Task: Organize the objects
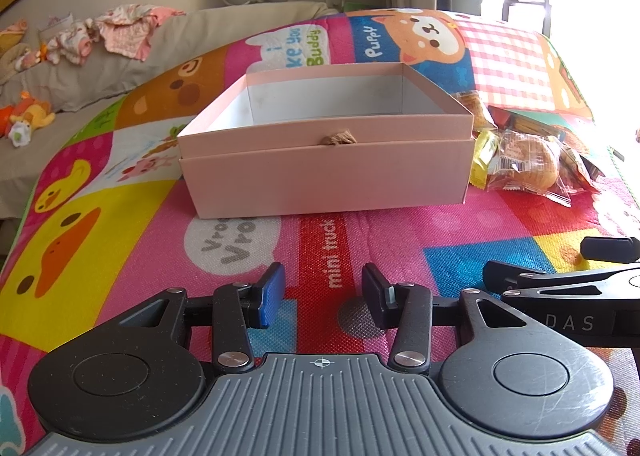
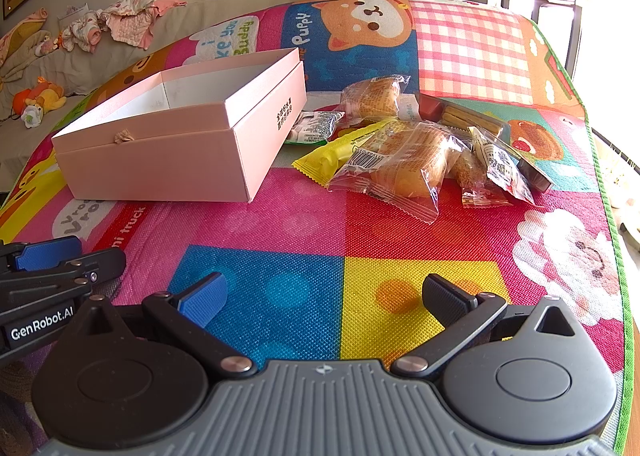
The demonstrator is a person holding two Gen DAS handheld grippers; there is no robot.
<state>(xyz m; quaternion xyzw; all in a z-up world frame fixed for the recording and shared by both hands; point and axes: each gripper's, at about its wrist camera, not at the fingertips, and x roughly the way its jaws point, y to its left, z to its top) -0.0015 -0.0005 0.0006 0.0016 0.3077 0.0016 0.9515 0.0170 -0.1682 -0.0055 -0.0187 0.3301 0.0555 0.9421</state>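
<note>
1. Both grippers, left gripper (image 1: 323,298) and right gripper (image 2: 325,302), hang released and hold nothing; you haven't started packing.
2. Wrapped snack packets (image 2: 404,159) lie heaped just right of the open pink cardboard box (image 2: 180,127), which looks empty.
3. Reach the right gripper to the nearest clear-wrapped bun (image 2: 394,169) and pinch its crimped edge.

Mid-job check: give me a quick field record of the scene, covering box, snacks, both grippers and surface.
box: pink box, open, no lid on it; the visible part of its white interior shows nothing in it
snacks: pile of wrapped snacks on the mat to the right of the box, none inside it
nearest snack: clear-wrapped cake, at the front of the pile
left gripper: left gripper, open, holding nothing, facing the box front
right gripper: right gripper, open wide, holding nothing, short of the pile
surface: colourful cartoon mat
</note>
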